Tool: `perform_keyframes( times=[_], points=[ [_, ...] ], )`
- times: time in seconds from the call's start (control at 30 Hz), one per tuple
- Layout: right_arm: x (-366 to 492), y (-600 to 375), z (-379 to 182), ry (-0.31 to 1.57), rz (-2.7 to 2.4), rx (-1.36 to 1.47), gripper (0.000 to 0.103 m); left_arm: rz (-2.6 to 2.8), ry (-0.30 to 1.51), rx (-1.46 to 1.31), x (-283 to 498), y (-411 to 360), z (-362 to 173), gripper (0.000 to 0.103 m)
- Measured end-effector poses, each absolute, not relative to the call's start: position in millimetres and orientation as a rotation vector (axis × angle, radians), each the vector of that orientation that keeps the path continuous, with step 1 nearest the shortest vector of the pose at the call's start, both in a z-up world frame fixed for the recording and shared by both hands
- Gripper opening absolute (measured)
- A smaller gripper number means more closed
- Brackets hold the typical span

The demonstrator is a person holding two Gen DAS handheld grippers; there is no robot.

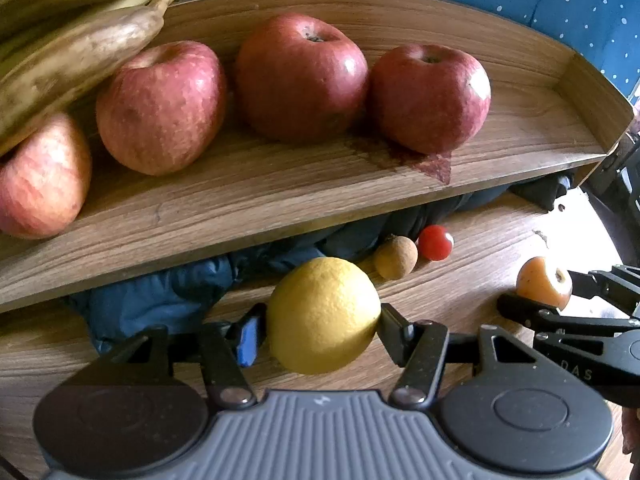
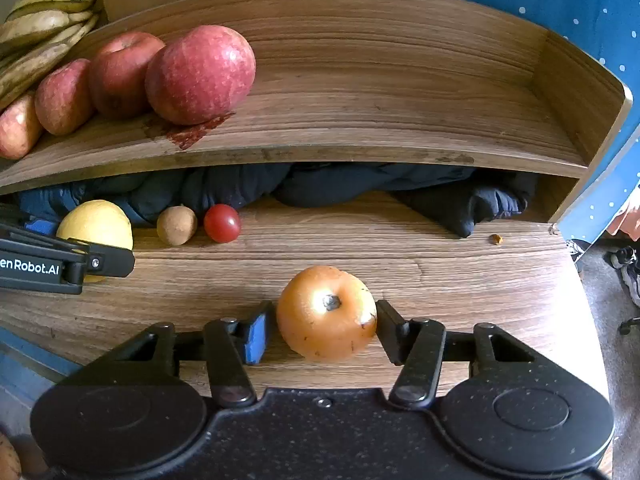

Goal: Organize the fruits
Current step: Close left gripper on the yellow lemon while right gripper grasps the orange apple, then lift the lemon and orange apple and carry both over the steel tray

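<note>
wood-grain shelf (image 2: 400, 92), dimpled lemon (image 1: 323, 314)

Left gripper (image 1: 322, 318) level, both fingers pressed on a yellow fruit (image 1: 323, 314) held dead centre between them; right gripper (image 2: 326, 316) likewise clamped on an orange fruit (image 2: 326, 312), sitting off the left gripper's right side.

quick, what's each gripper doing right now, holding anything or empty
left gripper: closed on the round yellow citrus fruit.
right gripper: closed on the round orange fruit with a dark stem end.
</note>
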State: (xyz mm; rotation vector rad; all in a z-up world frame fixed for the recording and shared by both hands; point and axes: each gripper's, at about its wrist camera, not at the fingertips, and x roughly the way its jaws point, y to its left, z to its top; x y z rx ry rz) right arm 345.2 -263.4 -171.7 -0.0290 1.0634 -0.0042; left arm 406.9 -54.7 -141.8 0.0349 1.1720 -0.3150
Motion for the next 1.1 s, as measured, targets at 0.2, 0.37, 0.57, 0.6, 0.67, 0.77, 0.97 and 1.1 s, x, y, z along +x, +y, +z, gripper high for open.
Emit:
perform_keyframes(
  times=[0.2,0.37,0.57,0.6,0.67,0.77,0.97,1.1],
  points=[
    [346.2,-263.9,-170.8,1.061,-0.005,-0.031,0.055,-0.309,1.168,0.021,403.1,-50.2,-142.7,0.063],
    [341.7,-265.6,-168.2,1.044,0.005,-0.026,0.051,-0.311,1.169,0.012,398.2,-46.6,-144.0,0.063],
    [332.8,-267.0,-165.5,1.020,0.029,-0.007,0.050,-0.320,1.178,0.000,389.8,-43.1,-147.0,0.063],
    [331.3,-266.8,-164.9,1.019,0.034,-0.005,0.050,-0.322,1.180,-0.002,387.9,-42.9,-147.5,0.063],
    [327.8,-264.9,-164.1,1.019,0.048,-0.002,0.050,-0.325,1.183,-0.005,380.9,-44.7,-147.1,0.063],
    [321.1,-261.9,-161.1,1.011,0.068,0.009,0.050,-0.333,1.184,-0.011,373.0,-45.1,-146.7,0.062],
    [310.4,-251.3,-148.1,0.977,0.110,0.016,0.050,-0.346,1.171,-0.018,360.6,-45.6,-139.9,0.062],
    [303.8,-247.4,-139.6,0.959,0.127,0.019,0.050,-0.345,1.161,-0.023,354.2,-49.2,-134.8,0.062]
  ],
)
